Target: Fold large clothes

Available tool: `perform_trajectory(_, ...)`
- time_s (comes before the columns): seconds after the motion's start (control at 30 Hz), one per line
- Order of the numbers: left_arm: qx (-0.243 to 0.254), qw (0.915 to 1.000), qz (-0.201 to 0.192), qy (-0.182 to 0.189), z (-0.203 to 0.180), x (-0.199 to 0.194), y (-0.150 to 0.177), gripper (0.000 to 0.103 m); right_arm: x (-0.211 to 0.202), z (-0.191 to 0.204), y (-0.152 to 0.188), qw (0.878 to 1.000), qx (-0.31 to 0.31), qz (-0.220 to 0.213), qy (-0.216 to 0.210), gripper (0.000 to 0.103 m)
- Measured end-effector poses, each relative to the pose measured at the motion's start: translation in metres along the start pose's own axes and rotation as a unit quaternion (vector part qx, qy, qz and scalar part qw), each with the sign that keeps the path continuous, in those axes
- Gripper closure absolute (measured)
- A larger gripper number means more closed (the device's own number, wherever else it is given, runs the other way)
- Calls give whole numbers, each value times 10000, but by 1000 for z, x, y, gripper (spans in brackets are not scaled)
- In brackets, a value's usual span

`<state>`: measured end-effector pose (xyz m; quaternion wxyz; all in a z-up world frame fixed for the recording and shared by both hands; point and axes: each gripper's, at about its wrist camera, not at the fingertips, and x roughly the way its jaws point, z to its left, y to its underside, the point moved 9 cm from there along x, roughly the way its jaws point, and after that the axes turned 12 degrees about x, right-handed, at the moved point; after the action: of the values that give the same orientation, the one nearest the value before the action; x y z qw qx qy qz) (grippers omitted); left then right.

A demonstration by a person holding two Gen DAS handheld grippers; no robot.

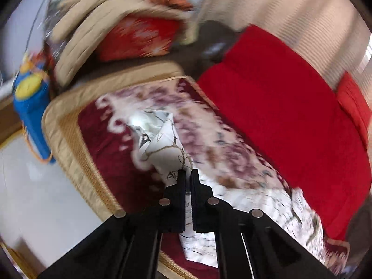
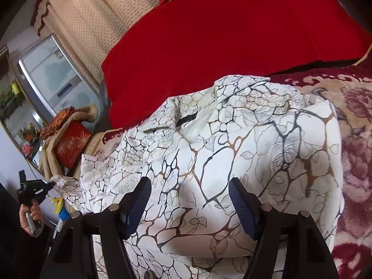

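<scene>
Through the left wrist view, the left gripper (image 1: 188, 172) had its black fingers (image 1: 181, 181) pressed together, pinching a fold of the white shirt (image 1: 162, 144), which bore a dark and gold vein-like print. That picture was blurred. From the fingers the cloth stretched away over a maroon flowered blanket (image 1: 104, 144) edged with a tan border (image 1: 67, 137). A red cover (image 1: 279, 116) lay beside the blanket on the right, with a cream curtain (image 1: 290, 11) beyond it. At the far left stood a blue and yellow object (image 1: 30, 102), too blurred to name, and behind it a heap of tan padding around a red box (image 1: 137, 37).

Through the right wrist view, the right gripper (image 2: 189, 200) hung over the white shirt (image 2: 232, 139) with its blue-padded fingers (image 2: 139, 202) spread wide, one on each side of a smooth stretch of cloth; whether the pads touched it could not be told. The shirt lay bunched across the flowered blanket (image 2: 355, 162), its collar and a dark label near the red cover (image 2: 232, 34). At the far left a hand (image 2: 30, 216) held the left gripper (image 2: 50, 183), which pinched a corner of the shirt, drawn out toward it. A glass-fronted cabinet (image 2: 58, 76) stood behind, beside the cream curtain (image 2: 93, 11).
</scene>
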<state>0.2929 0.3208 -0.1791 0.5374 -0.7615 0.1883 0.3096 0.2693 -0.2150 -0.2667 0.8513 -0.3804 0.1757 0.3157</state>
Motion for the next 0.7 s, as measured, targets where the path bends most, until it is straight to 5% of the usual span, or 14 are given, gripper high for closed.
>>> perform_trajectory(0.2,1392,9899,-110,266,-118,-28,-11,100,-11,-5,-12,9993,288,-130,-189,30)
perform_trajectory(0.37,2449,9669,-57,714,-225,-45,12,100,-23,-13,-23,9974,579,-246,-355,30)
perform_trajectory(0.5,3084,9418,93,1336,-313,-54,51,100,-33,-22,-32,9942,882,-307,-536,30)
perform_trajectory(0.6,3414,9142,368,2154,-374,-59,90,100,-37,-31,-37,9902,1177,-227,-716,30)
perform_trajectory(0.7,3933,8830,697,2465,-412,-60,133,98,-36,-39,-39,9826,1552,-11,-1019,30)
